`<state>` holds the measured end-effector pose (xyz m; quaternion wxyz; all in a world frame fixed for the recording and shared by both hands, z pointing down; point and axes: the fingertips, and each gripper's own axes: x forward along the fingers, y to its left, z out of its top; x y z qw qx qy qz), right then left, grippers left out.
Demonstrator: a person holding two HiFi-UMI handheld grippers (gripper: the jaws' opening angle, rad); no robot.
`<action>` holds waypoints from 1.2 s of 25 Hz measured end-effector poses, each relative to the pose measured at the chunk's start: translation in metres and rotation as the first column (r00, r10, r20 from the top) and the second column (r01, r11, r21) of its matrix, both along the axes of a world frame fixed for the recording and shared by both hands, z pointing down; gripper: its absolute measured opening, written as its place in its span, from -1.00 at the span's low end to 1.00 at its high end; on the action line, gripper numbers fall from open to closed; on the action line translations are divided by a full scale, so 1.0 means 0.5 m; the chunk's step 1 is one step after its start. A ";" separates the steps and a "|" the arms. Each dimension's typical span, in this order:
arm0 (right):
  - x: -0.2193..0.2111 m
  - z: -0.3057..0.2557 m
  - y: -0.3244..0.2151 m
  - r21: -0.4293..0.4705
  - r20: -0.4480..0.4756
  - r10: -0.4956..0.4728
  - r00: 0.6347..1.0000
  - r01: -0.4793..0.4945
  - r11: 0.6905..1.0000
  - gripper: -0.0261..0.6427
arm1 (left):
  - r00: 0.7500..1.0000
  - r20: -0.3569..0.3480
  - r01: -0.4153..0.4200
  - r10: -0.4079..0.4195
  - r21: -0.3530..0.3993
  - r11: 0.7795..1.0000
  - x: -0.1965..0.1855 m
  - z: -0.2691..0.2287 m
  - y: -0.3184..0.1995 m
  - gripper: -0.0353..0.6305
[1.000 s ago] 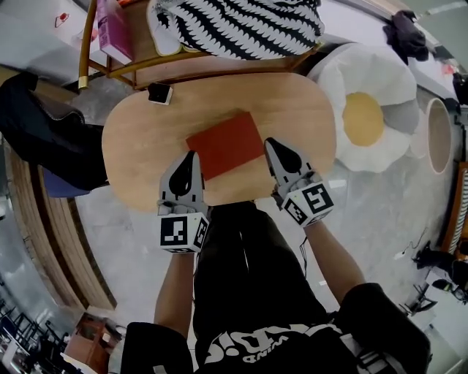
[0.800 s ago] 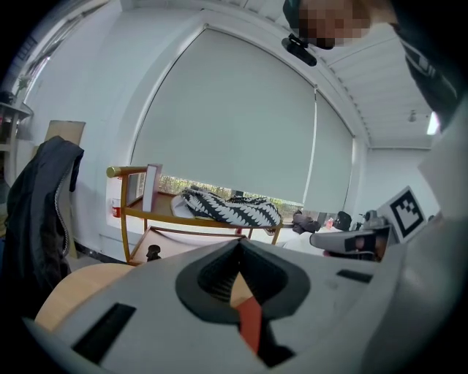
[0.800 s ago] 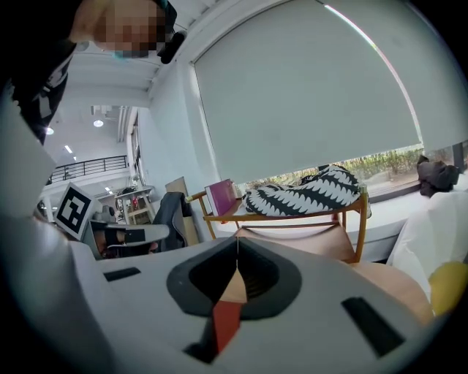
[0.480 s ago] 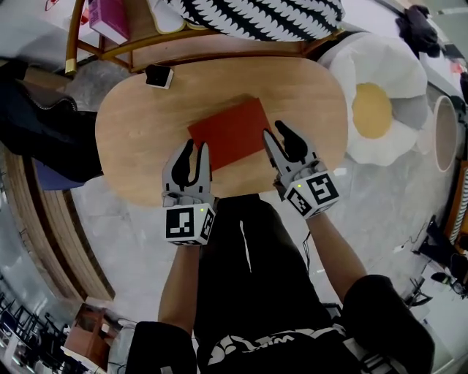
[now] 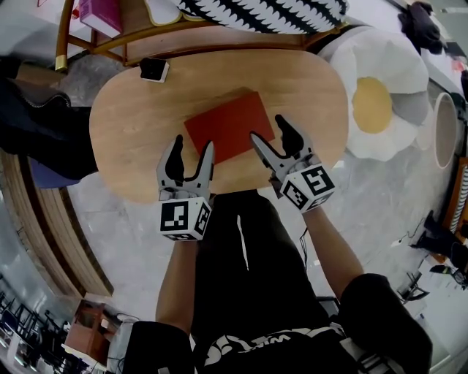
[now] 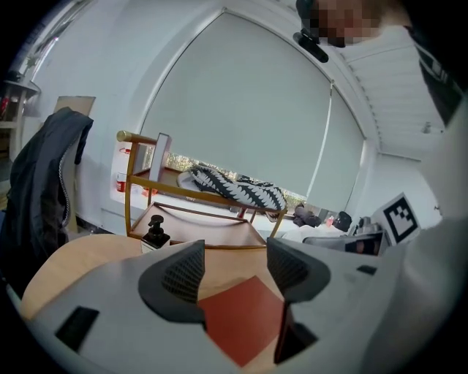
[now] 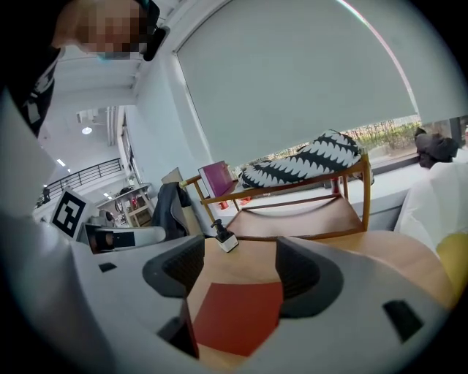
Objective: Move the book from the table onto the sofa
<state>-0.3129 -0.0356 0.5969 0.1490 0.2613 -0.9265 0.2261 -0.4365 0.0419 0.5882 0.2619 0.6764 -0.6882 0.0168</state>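
Note:
A flat red book lies in the middle of the oval wooden table. My left gripper hovers at the book's near left corner. Its jaws have just been opening and stand wide with nothing between them. My right gripper is at the book's near right corner; its jaws have also just been opening and hold nothing. The left gripper view shows the book ahead of the left gripper. In the right gripper view the book lies beyond the right gripper.
Behind the table stands a wooden-framed seat with a black-and-white striped cushion and a pink box. A small dark bottle on a white base sits at the table's far left. An egg-shaped cushion lies right; a dark jacket hangs left.
Both grippers went from shut to wide open. Both sank toward the table and closed in on the book's near corners. The book has not moved.

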 end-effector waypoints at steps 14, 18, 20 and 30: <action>0.050 0.235 -0.035 -0.153 -0.187 -0.038 0.982 0.009 0.988 -0.07 | 0.998 -0.056 0.013 -0.023 -0.178 0.984 0.002 0.200 0.000 -0.14; 0.057 0.300 -0.036 -0.199 -0.234 -0.065 0.970 0.018 0.980 -0.07 | 0.998 -0.048 0.017 -0.029 -0.237 0.971 -0.002 0.262 0.009 -0.14; 0.063 0.329 -0.039 -0.224 -0.251 -0.062 0.966 0.005 0.975 -0.07 | 0.998 -0.054 0.018 -0.034 -0.273 0.962 0.002 0.298 0.018 -0.14; 0.098 0.436 -0.036 -0.369 -0.288 -0.056 0.956 -0.057 0.928 -0.07 | 0.989 -0.130 0.004 -0.067 -0.434 0.901 0.020 0.434 0.078 -0.14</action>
